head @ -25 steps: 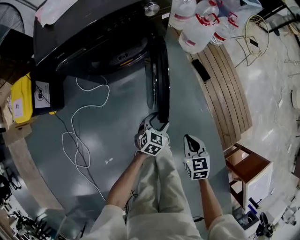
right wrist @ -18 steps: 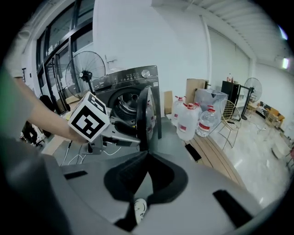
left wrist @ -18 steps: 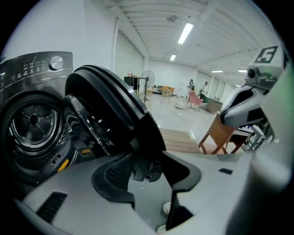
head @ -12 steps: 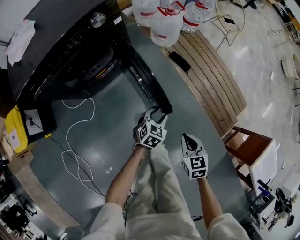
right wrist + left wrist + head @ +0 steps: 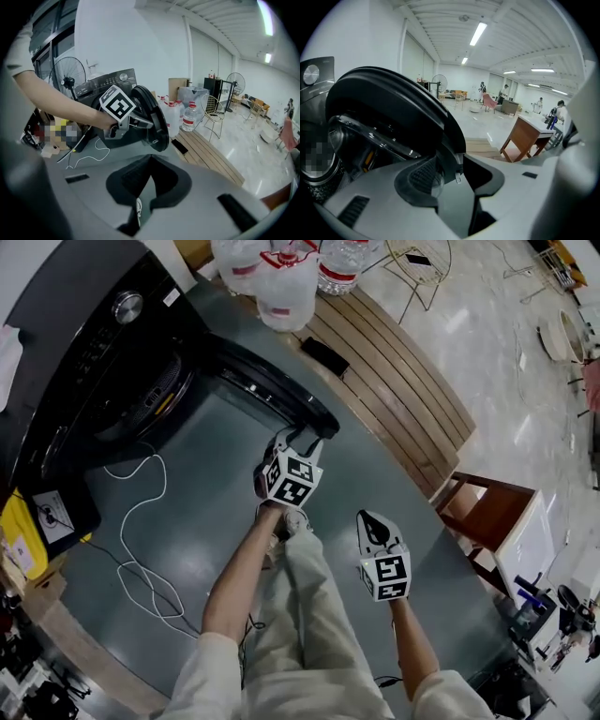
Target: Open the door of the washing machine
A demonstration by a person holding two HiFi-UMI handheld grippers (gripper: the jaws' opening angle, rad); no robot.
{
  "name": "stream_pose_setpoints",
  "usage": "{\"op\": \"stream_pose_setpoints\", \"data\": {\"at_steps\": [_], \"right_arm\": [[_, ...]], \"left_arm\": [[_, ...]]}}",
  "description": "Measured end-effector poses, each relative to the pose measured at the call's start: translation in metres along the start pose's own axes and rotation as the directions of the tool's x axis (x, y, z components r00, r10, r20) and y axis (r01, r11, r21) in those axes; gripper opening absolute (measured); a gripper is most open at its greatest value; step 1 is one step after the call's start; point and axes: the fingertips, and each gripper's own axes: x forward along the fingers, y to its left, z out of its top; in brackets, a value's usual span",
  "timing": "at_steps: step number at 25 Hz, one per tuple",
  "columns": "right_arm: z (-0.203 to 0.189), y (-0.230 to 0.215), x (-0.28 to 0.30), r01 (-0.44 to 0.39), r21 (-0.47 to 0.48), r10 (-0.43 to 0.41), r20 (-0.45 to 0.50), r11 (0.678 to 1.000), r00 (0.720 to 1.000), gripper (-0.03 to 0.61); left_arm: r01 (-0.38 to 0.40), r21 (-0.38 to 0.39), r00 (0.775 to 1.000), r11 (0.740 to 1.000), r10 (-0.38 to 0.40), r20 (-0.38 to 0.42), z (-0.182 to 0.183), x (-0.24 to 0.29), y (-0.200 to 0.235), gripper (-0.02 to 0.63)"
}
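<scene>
One big black front-loading washing machine (image 5: pixel 84 343) fills the top left of the head view, sitting on a smooth grey-blue floor (image 5: pixel 206 512). Its round black door (image 5: pixel 272 390) is swung wide open. It sticks out from the right side of the drum opening toward the person, so the drum mouth is uncovered. Right beside the door runs a long brown wooden slatted platform (image 5: pixel 394 399), and a brown wooden table (image 5: pixel 487 512) stands off its near end. A bunch of clear plastic water bottles (image 5: pixel 281 282) with red labels stand at the platform's far end, next to the machine.

The left gripper (image 5: pixel 302 439) is clamped on the door's free edge. In the left gripper view the rim and its little latch hook sit pinched between the pads. The right gripper (image 5: pixel 373 521) hangs over the floor apart from everything, tips pressed together with nothing in them.

A thin white cable (image 5: pixel 141 521) loops across the floor in front of the machine. Smallest bit: the shiny round metal knob (image 5: pixel 127 307) on the top panel.
</scene>
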Motion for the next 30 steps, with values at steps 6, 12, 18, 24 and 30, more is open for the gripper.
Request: {"op": "stream_pose_setpoints", "data": {"at_steps": [6, 12, 18, 24, 30], "right_arm": [[-0.003, -0.007, -0.003, 0.009, 0.015, -0.009, -0.003, 1.000, 1.000, -0.002], [0.011, 0.004, 0.004, -0.011, 0.000, 0.011, 0.006, 1.000, 1.000, -0.002], [0.018, 0.015, 0.012, -0.029, -0.023, 0.029, -0.002, 0.999, 1.000, -0.002], [0.027, 0.021, 0.017, -0.044, -0.036, 0.044, 0.002, 0.998, 0.999, -0.002], [0.035, 0.031, 0.018, -0.068, -0.054, 0.069, 0.005, 0.996, 0.998, -0.002]], "left_arm": [[0.004, 0.024, 1.000, 1.000, -0.004, 0.001, 0.014, 0.009, -0.001, 0.179], [0.000, 0.021, 1.000, 1.000, 0.000, 0.007, 0.014, 0.005, 0.004, 0.179], [-0.006, 0.008, 1.000, 1.000, 0.006, 0.022, 0.011, -0.004, 0.010, 0.179], [-0.011, 0.010, 0.999, 1.000, 0.011, 0.035, 0.007, -0.014, 0.012, 0.154], [-0.050, -0.032, 0.995, 0.998, 0.053, 0.084, 0.003, -0.048, 0.016, 0.014]]}}
